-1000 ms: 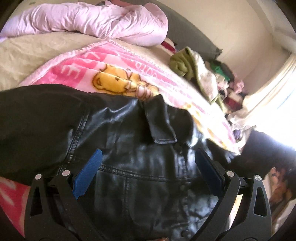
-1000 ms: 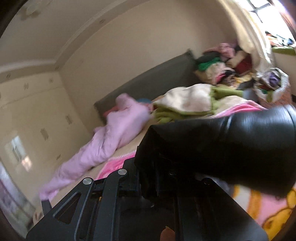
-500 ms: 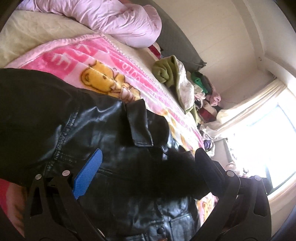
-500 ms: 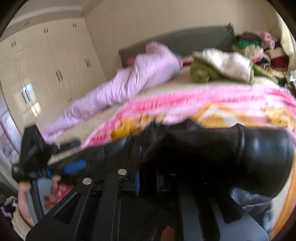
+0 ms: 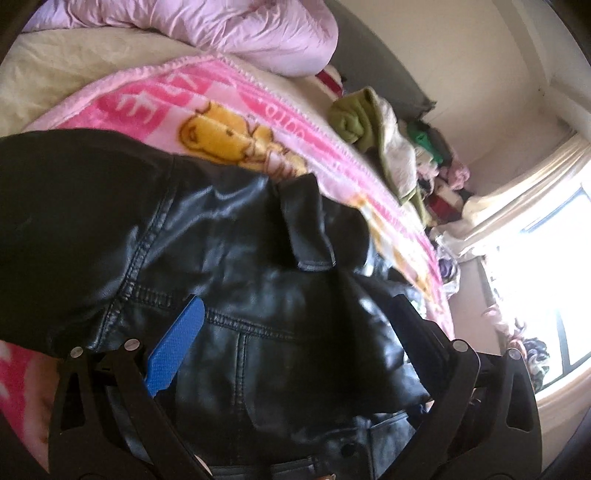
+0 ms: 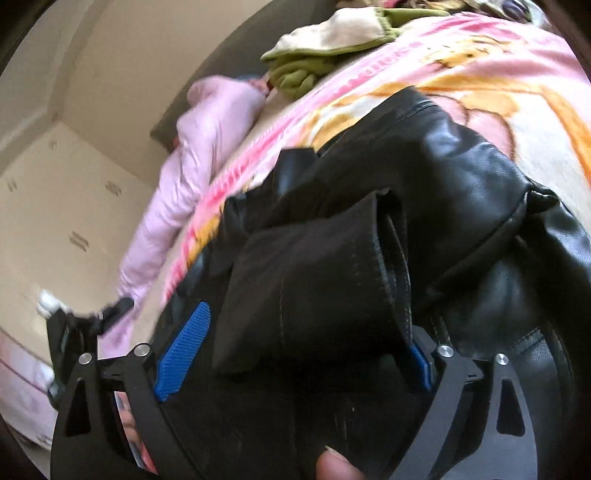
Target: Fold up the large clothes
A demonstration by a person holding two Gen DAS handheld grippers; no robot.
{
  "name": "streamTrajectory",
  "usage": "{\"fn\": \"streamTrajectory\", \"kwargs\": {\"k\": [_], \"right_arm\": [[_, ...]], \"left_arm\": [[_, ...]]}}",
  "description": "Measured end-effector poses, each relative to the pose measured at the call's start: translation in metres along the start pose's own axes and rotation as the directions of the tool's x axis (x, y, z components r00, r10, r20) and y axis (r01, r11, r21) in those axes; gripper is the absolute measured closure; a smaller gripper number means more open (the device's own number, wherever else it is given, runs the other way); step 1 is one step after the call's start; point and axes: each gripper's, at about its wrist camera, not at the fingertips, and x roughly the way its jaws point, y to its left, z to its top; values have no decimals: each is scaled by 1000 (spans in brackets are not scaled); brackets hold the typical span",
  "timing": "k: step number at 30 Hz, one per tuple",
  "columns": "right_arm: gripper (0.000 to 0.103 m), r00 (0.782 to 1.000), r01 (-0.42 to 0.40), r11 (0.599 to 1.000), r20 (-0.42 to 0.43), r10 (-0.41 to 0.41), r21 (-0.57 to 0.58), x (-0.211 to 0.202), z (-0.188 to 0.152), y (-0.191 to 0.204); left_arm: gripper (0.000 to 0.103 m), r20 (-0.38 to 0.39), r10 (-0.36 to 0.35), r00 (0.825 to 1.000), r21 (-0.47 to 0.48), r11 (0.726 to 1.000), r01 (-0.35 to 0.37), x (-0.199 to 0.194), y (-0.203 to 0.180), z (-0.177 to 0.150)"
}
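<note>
Bed (image 5: pixel 66 70) with cream sheet, filling most of both views. Over it, pink cartoon-bear blanket (image 5: pixel 229 122), spread flat. Along the far edge, rumpled lilac quilt (image 5: pixel 221 26) against a dark headboard (image 5: pixel 373 62). Toward the window side, heap of clothes (image 5: pixel 384 140), green and cream on top, brighter colours behind. Bright window (image 5: pixel 546 266) with pale curtain at the right of the left wrist view.

On the blanket, black leather jacket (image 5: pixel 229 258), lying buttoned side up, collar tab raised near the bear print, stitched seams and buttons visible, one sleeve (image 6: pixel 310 280) laid across the body toward the cameras.

Left tool (image 5: pixel 295 332) low over the jacket's chest, jaws wide apart, blue pad on one side, other finger dark; nothing pinched, leather merely beneath the gap.

Right tool (image 6: pixel 303 354) also spread wide, jaws having just been opening; cuff end of the sleeve between the blue pads, loose, not pressed from either side. Fingertip (image 6: pixel 332 465) of a person at the bottom edge of the right wrist view. At that view's left, blurred, a black device, too smeared to identify.
</note>
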Motion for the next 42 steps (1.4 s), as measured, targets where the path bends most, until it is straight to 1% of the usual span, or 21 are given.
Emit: {"fn": "streamTrajectory", "kwargs": {"k": [1,3,5,8,9,10,12,13,15,17,19,21,24,30,32,33,35,36,37,40,42], "right_arm": [[55,1000,0,1000,4,0,-5,-1,2,2],[57,999,-5,998,44,8,-64,-8,4,18],[59,996,-36,988,78,48,-151,-14,2,42],[52,992,-86,958,70,109,-275,-15,0,78],[44,990,-99,944,61,124,-314,-13,-3,90],[34,989,-116,930,43,140,-350,-12,-7,101],[21,983,-175,898,-22,181,-403,-6,-17,124],[17,979,-198,887,-46,197,-418,-7,-21,130],[15,973,-229,864,-80,217,-448,-10,-31,137],[15,976,-218,861,-81,204,-459,-16,-37,137],[15,980,-200,873,-72,188,-445,-20,-38,131],[15,986,-167,897,-58,157,-409,-27,-38,118],[15,991,-132,921,-38,127,-366,-31,-36,98],[15,997,-61,953,17,69,-298,-49,-39,61],[15,998,-53,959,25,63,-277,-53,-38,53],[15,998,-46,962,30,56,-268,-55,-38,49],[15,998,-29,967,47,42,-253,-60,-36,43],[15,998,-26,968,53,40,-248,-63,-35,40],[15,998,-19,969,58,35,-245,-65,-34,38],[15,997,8,971,82,12,-240,-71,-31,32],[15,996,27,970,92,-5,-242,-73,-30,29]], "left_arm": [[9,9,-8,1000,-3,1000,8,-3,1,1],[9,36,-35,999,-21,999,36,-11,5,3],[9,64,-62,996,-43,997,65,-18,9,6],[9,137,-174,975,-96,977,188,-33,18,10],[9,155,-199,968,-109,970,217,-37,21,11],[9,171,-205,964,-113,968,226,-41,23,12],[9,173,-188,967,-110,972,208,-44,24,14],[9,164,-179,970,-111,974,198,-43,26,14],[9,148,-176,973,-127,972,196,-41,31,14],[9,129,-181,975,-147,969,199,-38,36,13],[9,100,-170,980,-153,971,184,-34,38,12],[9,62,-134,989,-148,979,142,-27,39,8],[9,18,-42,999,-138,989,44,-19,41,0],[9,-94,38,995,-121,991,-50,3,45,-12],[13,-91,77,993,-86,993,-84,5,41,-15],[19,-83,83,993,-77,993,-90,5,39,-15],[42,-64,115,991,-55,991,-119,4,37,-15],[62,-55,117,992,-49,992,-120,3,37,-15],[68,-54,114,992,-49,992,-117,3,37,-16],[76,-43,111,993,-18,994,-112,2,31,-16],[82,3,79,997,16,997,-79,-9,20,-15]]}}
